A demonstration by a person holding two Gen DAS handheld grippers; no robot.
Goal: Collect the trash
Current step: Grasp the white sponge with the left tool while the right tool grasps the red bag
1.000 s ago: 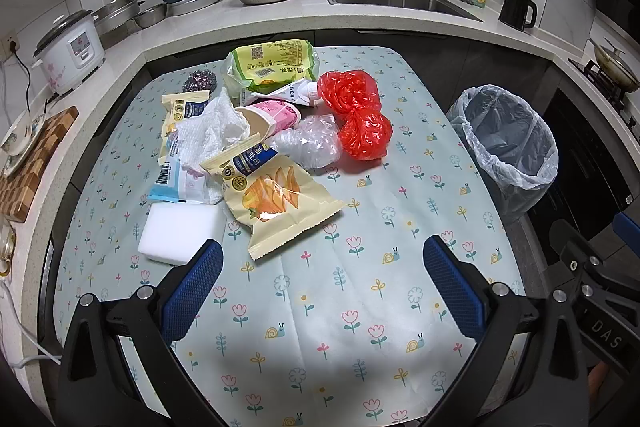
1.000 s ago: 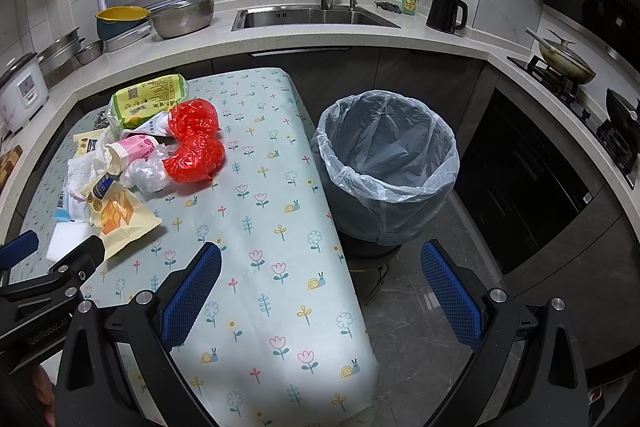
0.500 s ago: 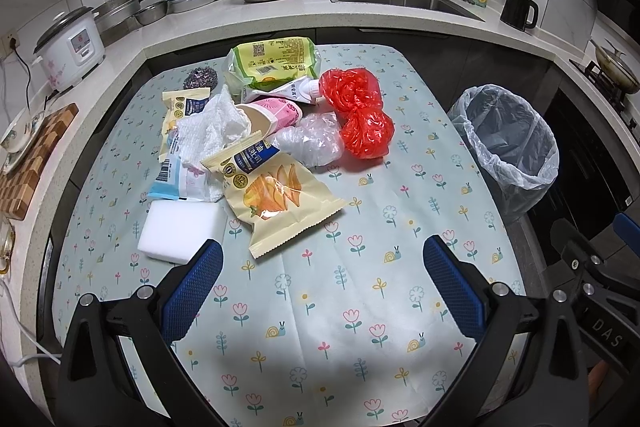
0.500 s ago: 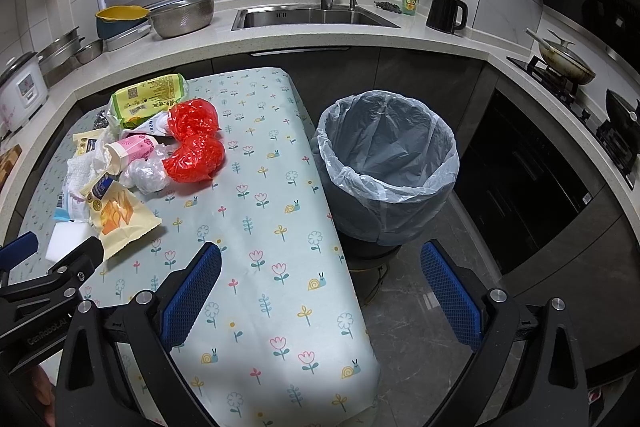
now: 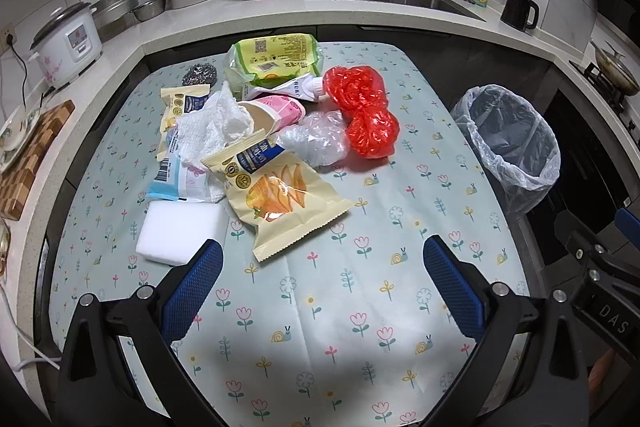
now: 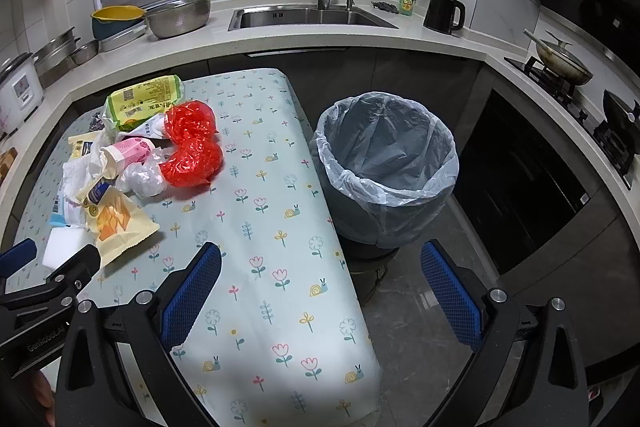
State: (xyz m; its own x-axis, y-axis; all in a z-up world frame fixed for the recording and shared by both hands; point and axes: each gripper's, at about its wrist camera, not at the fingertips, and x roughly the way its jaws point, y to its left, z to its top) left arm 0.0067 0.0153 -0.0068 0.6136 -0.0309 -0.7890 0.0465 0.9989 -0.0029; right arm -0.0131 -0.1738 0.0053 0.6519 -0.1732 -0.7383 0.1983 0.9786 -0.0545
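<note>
The white paper point(image 5: 212, 131) hides part of the trash pile. Both tongs, left gripper point(image 5: 320, 287) and right gripper point(image 6: 320, 291), stay spread wide, holding nothing, and nothing has moved.

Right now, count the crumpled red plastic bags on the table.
2. One crumpled red plastic bag lies beside the green snack packet; the other sits just in front, touching it. More may hide under the pile.

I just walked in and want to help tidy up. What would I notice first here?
Probably the shiny red plastic bag, crumpled in the middle of the flowery table, at the right edge of a heap of wrappers with a yellow snack bag in front. Next, the bin lined with a clear bag, standing on the floor just off the table's right side.
</note>
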